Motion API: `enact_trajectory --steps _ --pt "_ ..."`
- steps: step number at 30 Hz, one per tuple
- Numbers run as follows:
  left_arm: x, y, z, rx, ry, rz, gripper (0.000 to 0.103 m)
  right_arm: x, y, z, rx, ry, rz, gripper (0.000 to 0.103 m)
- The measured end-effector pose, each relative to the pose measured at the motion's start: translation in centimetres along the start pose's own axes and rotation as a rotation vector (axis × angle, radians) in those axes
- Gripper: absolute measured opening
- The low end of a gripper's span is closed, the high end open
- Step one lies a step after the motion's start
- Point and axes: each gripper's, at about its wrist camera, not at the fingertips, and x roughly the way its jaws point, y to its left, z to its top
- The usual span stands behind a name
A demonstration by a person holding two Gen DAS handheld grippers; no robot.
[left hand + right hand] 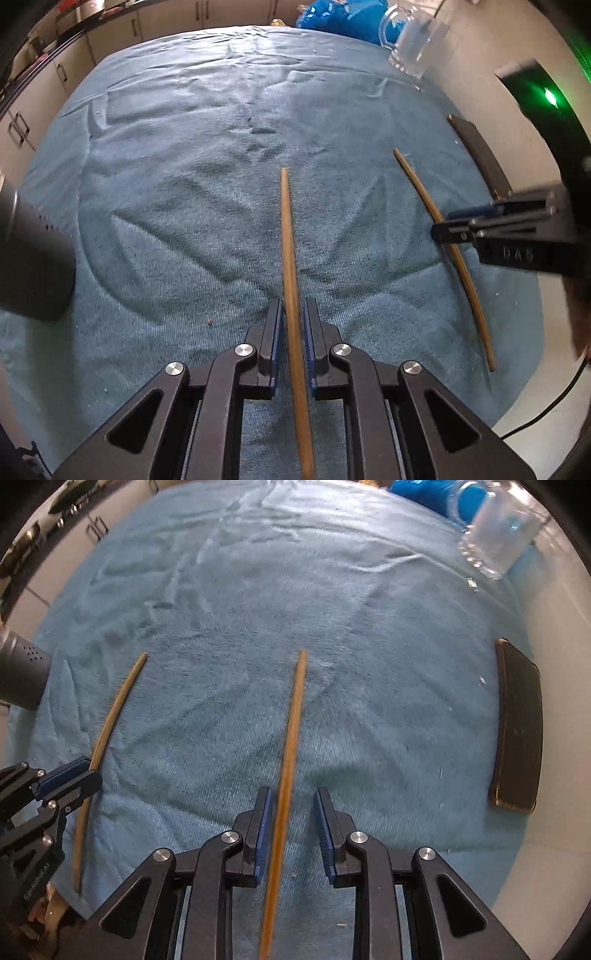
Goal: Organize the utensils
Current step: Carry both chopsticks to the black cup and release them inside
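Chopsticks lie between each gripper's parted fingers: left gripper (293,332) narrowly spread, right gripper (293,823) wider.

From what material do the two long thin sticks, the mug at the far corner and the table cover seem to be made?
Left chopstick and right chopstick: probably wood or bamboo, matte tan-brown, slightly bowed. Mug: clear glass or clear plastic; the blue bundle behind shows through it. Table cover: soft fabric, likely terry towel, with fuzzy nap and wrinkles.

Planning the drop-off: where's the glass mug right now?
The glass mug sits at the far right corner of the blue towel, beyond both chopsticks, in both wrist views.
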Motion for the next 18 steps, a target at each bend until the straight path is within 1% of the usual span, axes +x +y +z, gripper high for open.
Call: enact_trajectory --steps 3,4,5,6,8,9,10,12,13,15,17,18 --pt "0.3 -0.7 0.6 0.044 0.009 0.028 0.012 0.5 0.2 1.6 -0.038 0.077 0.001 0.025" --pt "0.4 -0.7 0.8 0.051 0.015 0.023 0.016 0.6 0.4 2.1 -0.044 0.082 -0.004 0.025" --pt "0.4 -0.8 1.0 0.056 0.022 0.008 0.022 0.7 0.6 2.4 -0.052 0.080 -0.014 0.025" --pt "0.6 -0.8 1.2 0.057 0.027 -0.008 0.024 0.7 0.9 2.6 -0.054 0.073 -0.019 0.020" --pt "0.6 -0.8 1.1 0.057 0.020 -0.021 0.024 0.7 1.7 2.8 -0.060 0.035 -0.010 0.011" --pt "0.5 -0.7 1.0 0.057 0.011 -0.023 0.020 0.6 2.1 2.7 -0.065 0.006 -0.017 0.010" --pt "0.6 -0.6 0.8 0.052 0.000 -0.017 0.007 0.4 2.4 2.4 -0.066 -0.017 -0.022 0.009" --pt "0.3 0.0 0.2 0.020 -0.021 -0.048 0.006 0.3 2.5 1.8 -0.049 -0.089 -0.004 0.008" --pt "0.1 0.4 -0.3 0.002 -0.034 -0.070 0.006 0.2 2.5 1.4 -0.039 -0.111 -0.001 0.008" --pt "-0.7 0.6 -1.2 -0.016 -0.065 -0.075 0.006 -0.3 2.4 0.7 -0.007 -0.177 0.028 0.008" --pt "-1.8 0.8 -2.3 -0.024 -0.113 -0.088 0.006 -0.9 2.5 -0.6 0.005 -0.236 0.040 0.008" --pt "-2.7 0.8 -2.9 -0.027 -0.144 -0.104 0.006 -1.4 2.8 -1.2 0.013 -0.279 0.066 0.008"
